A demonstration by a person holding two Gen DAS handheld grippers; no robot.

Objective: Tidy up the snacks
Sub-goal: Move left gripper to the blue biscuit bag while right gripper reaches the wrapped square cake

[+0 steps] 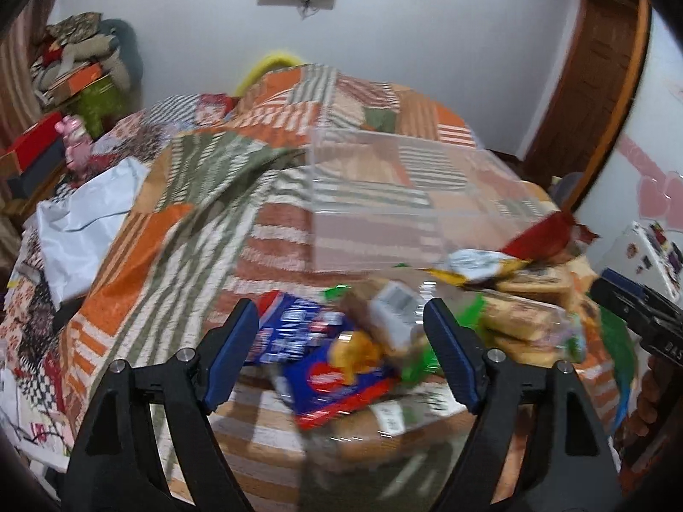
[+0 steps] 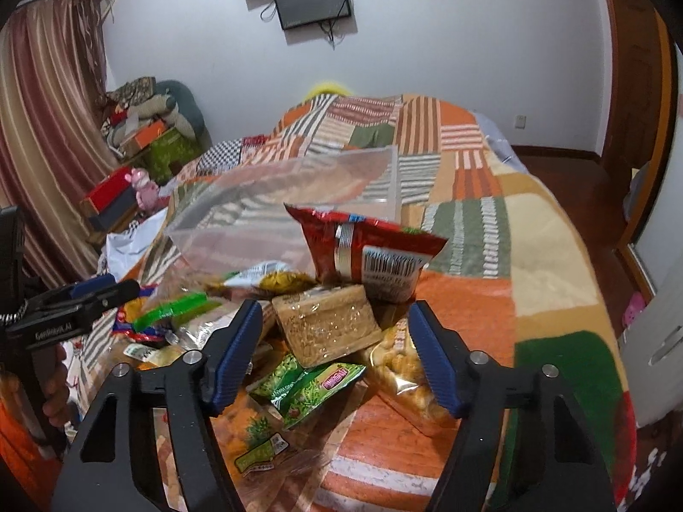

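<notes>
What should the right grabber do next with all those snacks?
Probably ease the right gripper down onto the clear biscuit pack between its open fingers, then close. The clear box behind the pile looks empty.

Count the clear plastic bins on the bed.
1. The clear bin sits on the patchwork blanket just behind the snack pile; others may be hidden out of frame.
</notes>
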